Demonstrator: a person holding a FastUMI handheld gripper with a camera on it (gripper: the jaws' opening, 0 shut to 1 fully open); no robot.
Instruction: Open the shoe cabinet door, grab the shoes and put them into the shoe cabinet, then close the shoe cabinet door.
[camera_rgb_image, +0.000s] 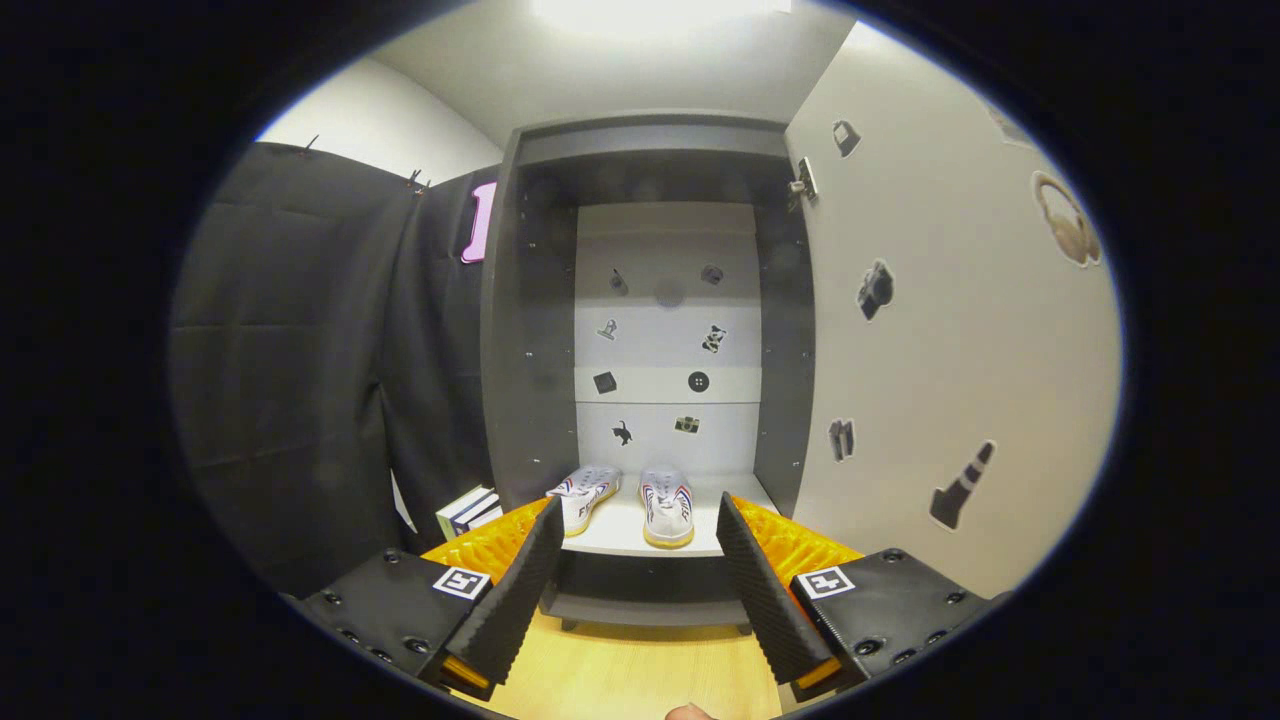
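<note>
Gripper view — white, stripe-patterned shoes (628, 502) beyond parted, empty tongs (637, 552)

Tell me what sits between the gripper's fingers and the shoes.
Nothing: the open gripper holds nothing, and only bare shelf edge separates it from the two shoes, seen in the gripper view.

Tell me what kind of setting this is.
Likely a staged recording booth, not a home: black cloth wall, a lone shoe cabinet with its door swung open, shoes on its shelf. The gripper hangs open, fingers empty.
</note>
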